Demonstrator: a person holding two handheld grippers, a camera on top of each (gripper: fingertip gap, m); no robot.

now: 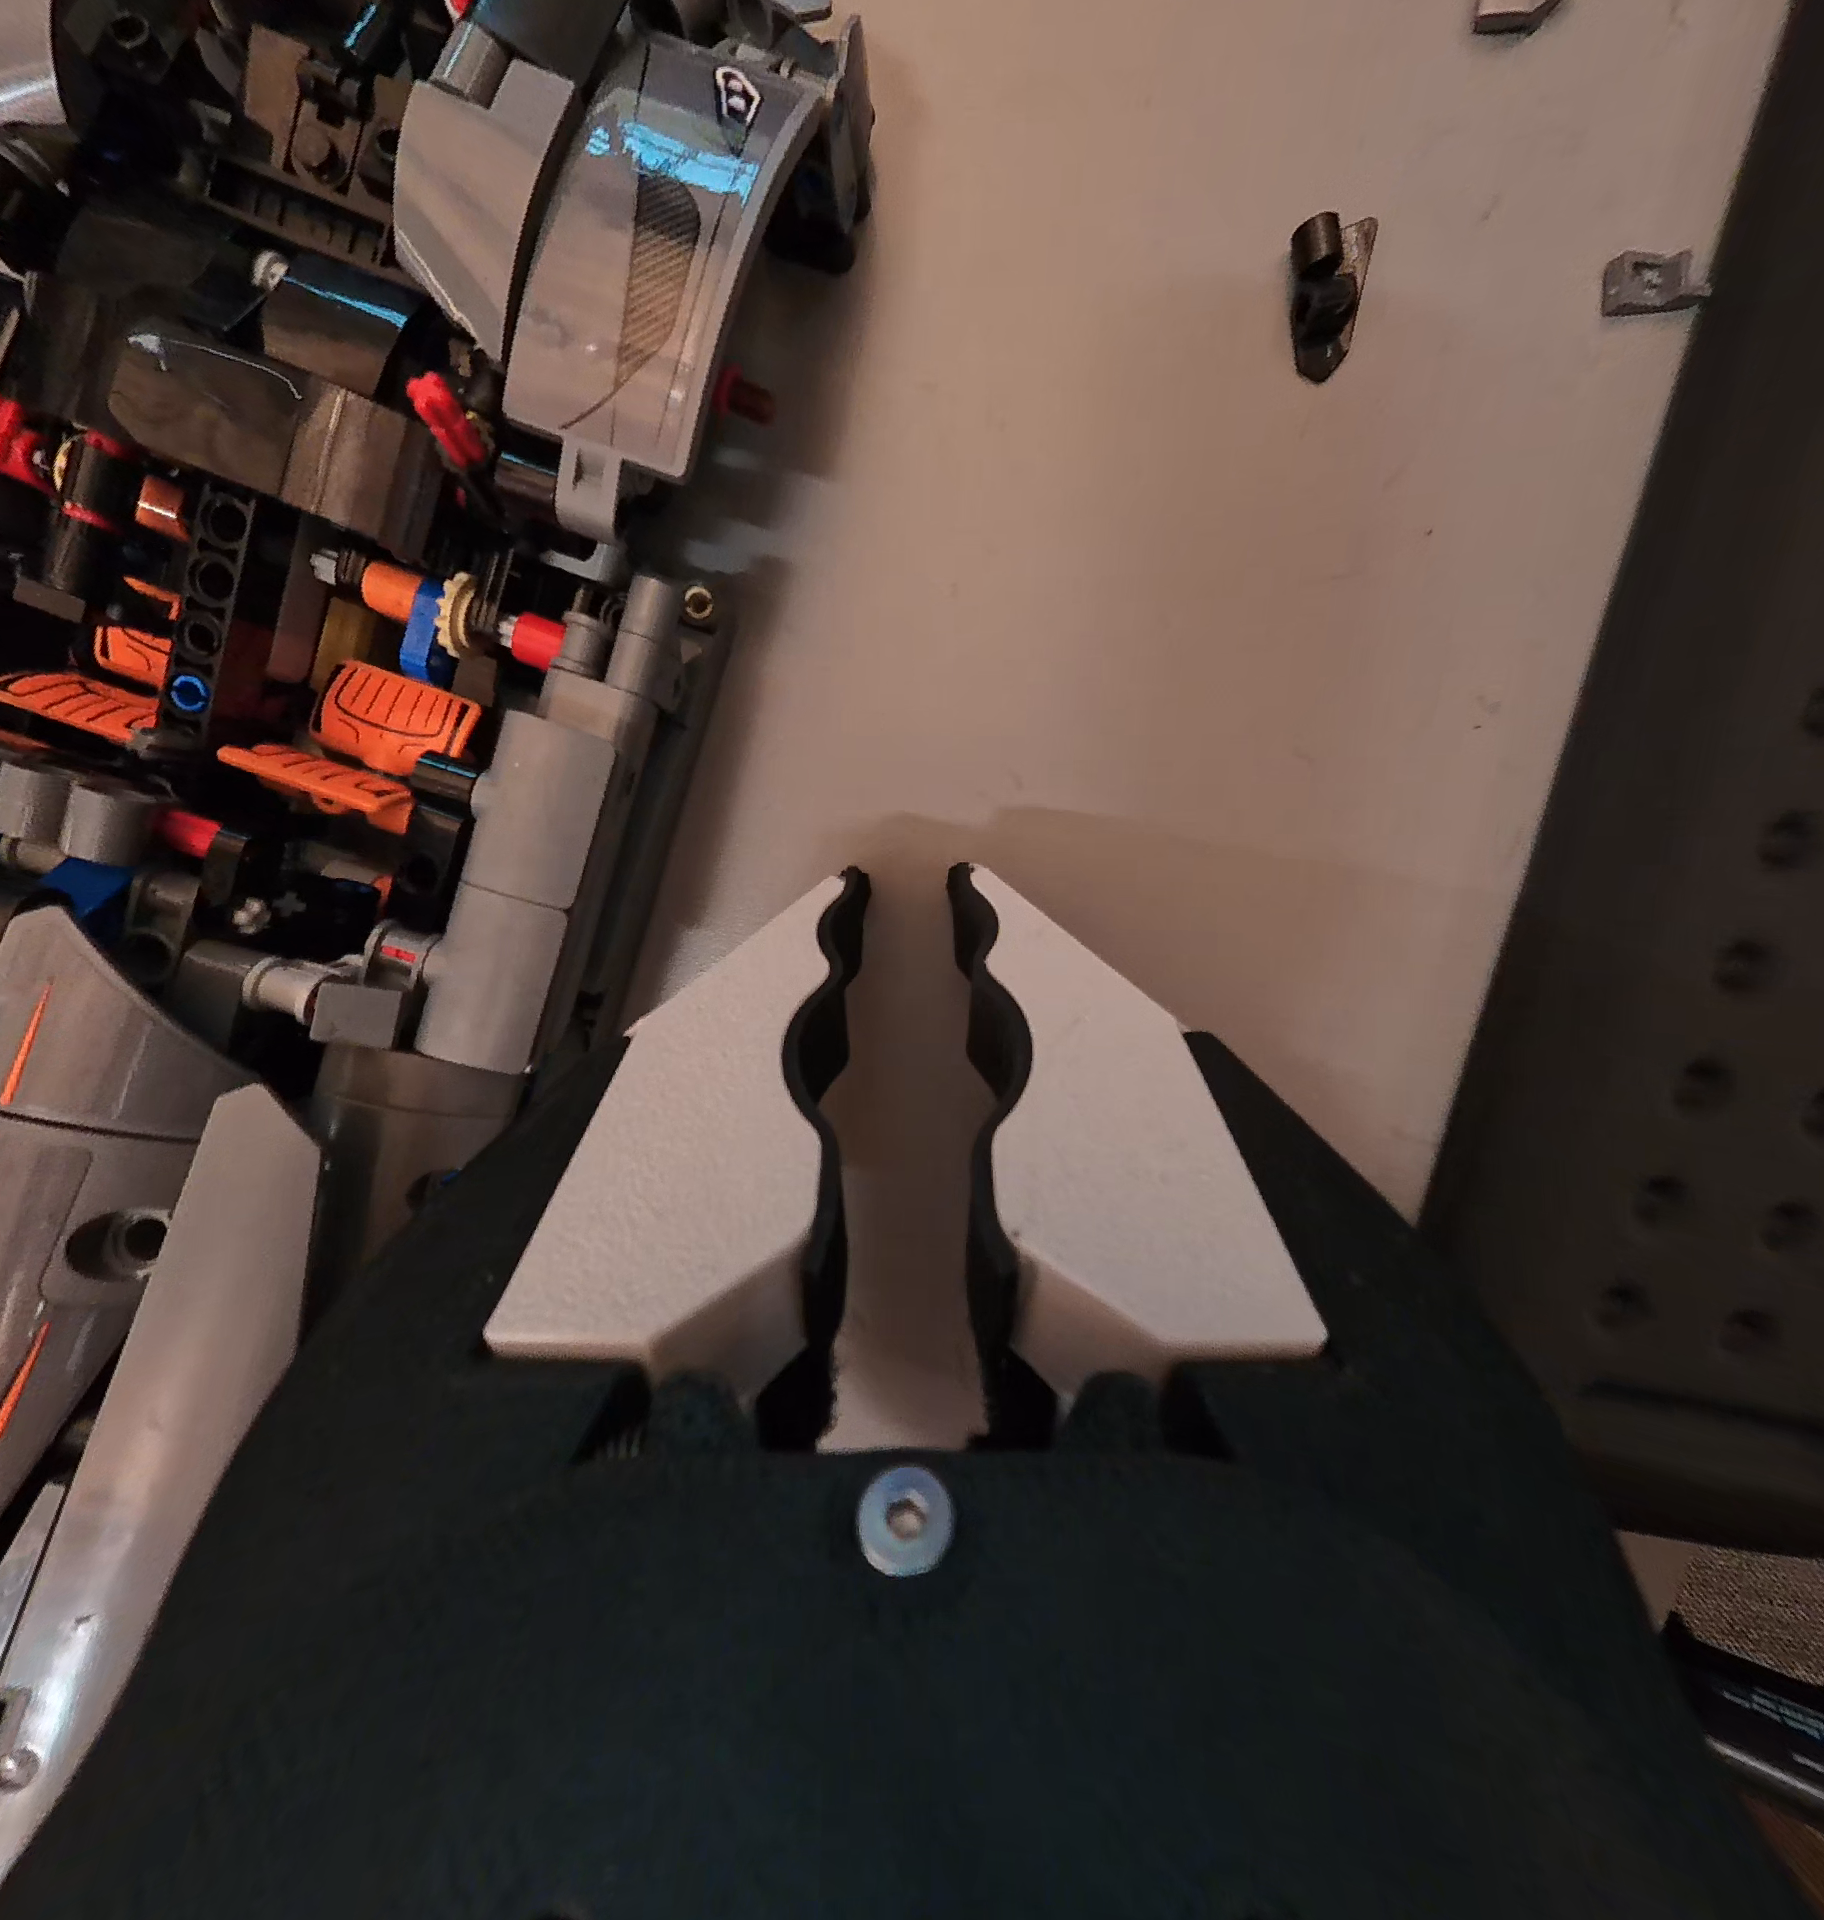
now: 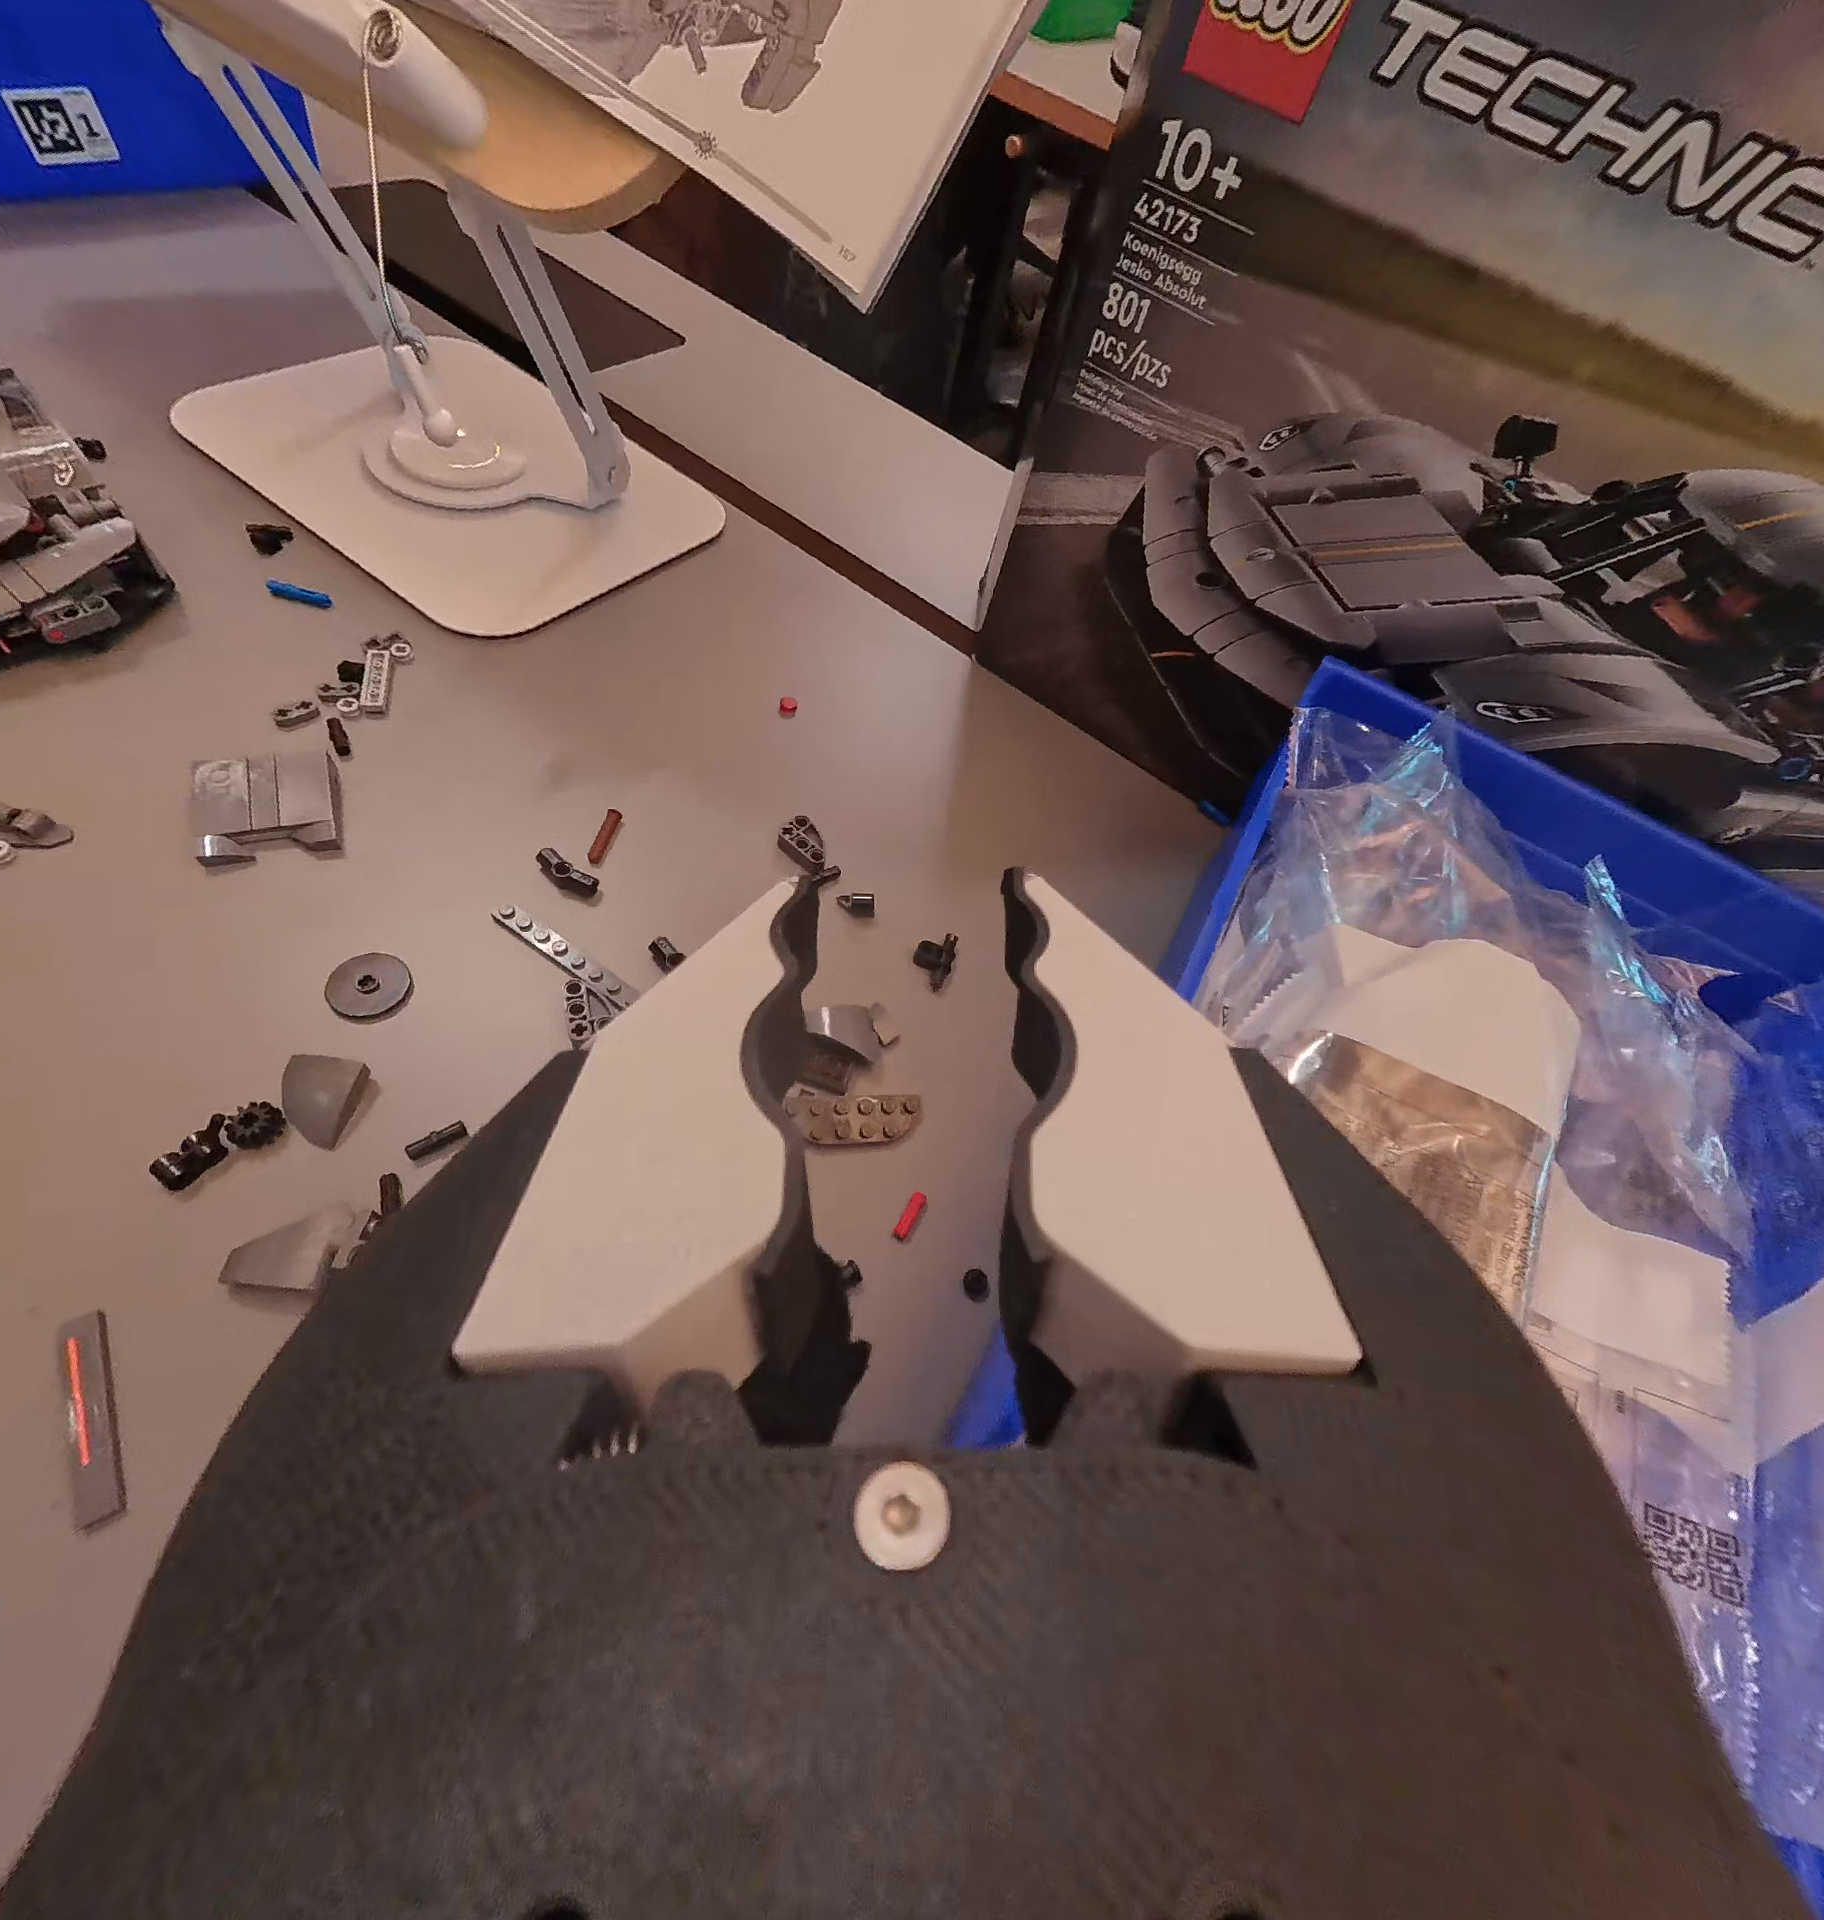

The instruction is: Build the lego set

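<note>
Your left hand-held gripper is slightly open and empty, just beside the half-built grey and orange lego car on the pale desk. Your right hand-held gripper stands open and empty above scattered small grey and black lego pieces, with the blue plastic bin at its right

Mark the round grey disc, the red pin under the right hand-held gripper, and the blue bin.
round grey disc [image 2: 369, 983]: right wrist view, centre hub.
red pin [image 2: 909, 1216]: right wrist view, mid-shaft, seen between the fingers.
blue bin [image 2: 1407, 717]: right wrist view, far rim.
</note>
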